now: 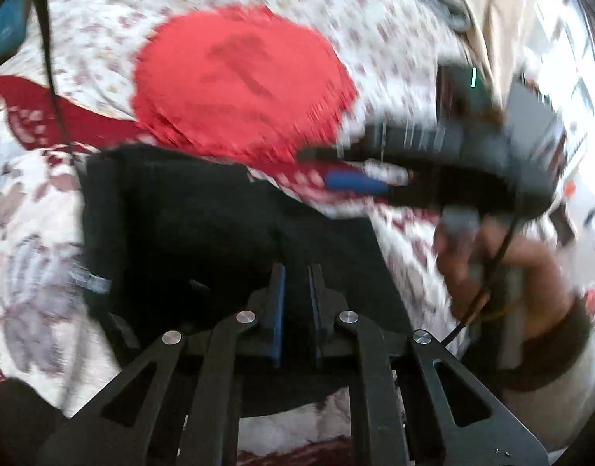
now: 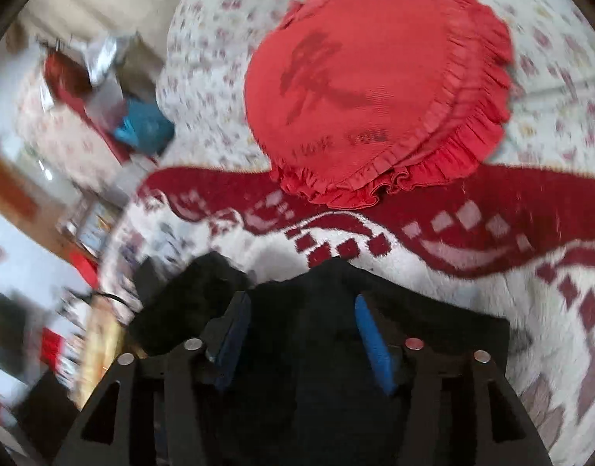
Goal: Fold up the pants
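Black pants [image 1: 188, 209] lie bunched on the patterned blanket [image 2: 472, 240] below a red cushion [image 2: 375, 85], pinched by the closed left gripper [image 1: 297, 295] while the right gripper [image 2: 301, 334] stands open over them, so folding looks barely begun.

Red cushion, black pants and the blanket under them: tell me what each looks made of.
Red cushion: woven cloth, matte, by its gathered ruffle edge and the dark print on its face; likely cotton, though blur leaves that open.
Black pants: soft, limp, matte fabric; the weave is too dark to tell.
Blanket: plush, fuzzy pile, red-and-white pattern, fleece-like.
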`<act>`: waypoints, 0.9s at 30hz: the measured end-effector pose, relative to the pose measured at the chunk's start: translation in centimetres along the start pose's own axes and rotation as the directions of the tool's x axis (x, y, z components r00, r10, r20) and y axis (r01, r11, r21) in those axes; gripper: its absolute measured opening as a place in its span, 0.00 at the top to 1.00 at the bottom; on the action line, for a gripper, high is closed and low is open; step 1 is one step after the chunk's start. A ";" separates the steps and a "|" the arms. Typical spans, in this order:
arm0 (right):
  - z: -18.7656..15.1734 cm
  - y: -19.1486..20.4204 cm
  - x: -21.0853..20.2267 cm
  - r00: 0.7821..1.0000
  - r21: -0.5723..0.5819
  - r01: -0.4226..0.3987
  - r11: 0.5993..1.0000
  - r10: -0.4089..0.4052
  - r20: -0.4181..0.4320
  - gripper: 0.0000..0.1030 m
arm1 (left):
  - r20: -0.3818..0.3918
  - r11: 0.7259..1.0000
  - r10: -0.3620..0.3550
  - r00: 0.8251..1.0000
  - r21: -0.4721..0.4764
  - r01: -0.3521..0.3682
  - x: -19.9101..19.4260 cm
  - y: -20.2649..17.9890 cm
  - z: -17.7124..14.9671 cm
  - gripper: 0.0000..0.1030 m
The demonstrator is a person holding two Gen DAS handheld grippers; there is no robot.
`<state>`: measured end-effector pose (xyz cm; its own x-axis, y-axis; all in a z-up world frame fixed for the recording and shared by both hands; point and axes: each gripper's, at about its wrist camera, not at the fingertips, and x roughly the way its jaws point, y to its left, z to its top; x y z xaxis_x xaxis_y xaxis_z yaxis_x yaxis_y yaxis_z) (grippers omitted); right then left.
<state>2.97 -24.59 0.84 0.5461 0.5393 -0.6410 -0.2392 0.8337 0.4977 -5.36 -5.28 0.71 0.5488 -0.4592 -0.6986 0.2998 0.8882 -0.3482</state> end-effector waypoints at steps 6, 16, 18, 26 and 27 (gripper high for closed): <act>0.4 3.7 2.3 0.989 -0.063 -0.142 0.988 0.138 -0.053 0.24 | -0.005 0.999 0.030 1.000 0.044 -0.030 -0.4 -0.4 -1.0 0.90; 1.1 9.3 12.2 0.946 -0.139 -0.152 0.979 0.103 -0.308 0.15 | -0.026 0.998 0.048 0.999 -0.046 -0.049 0.5 2.9 -1.6 0.90; 1.6 10.1 12.0 0.948 -0.138 -0.163 0.977 0.116 -0.297 0.15 | -0.028 0.998 0.043 0.999 -0.050 -0.045 0.7 3.0 -1.6 0.90; 2.5 13.8 13.7 0.924 -0.228 -0.150 0.962 0.054 -0.379 0.14 | -0.047 0.999 0.028 0.998 -0.045 -0.030 2.1 3.1 -1.8 0.90; 2.3 14.3 14.3 0.913 -0.240 -0.152 0.959 0.043 -0.407 0.14 | -0.051 0.999 0.027 0.998 -0.043 -0.029 2.3 3.0 -1.8 0.90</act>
<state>9.16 -5.29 0.13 0.1616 0.5761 -0.8013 -0.5052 0.7458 0.4343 -4.61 -3.63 -3.10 0.5158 -0.4337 -0.7388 0.2497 0.9011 -0.3546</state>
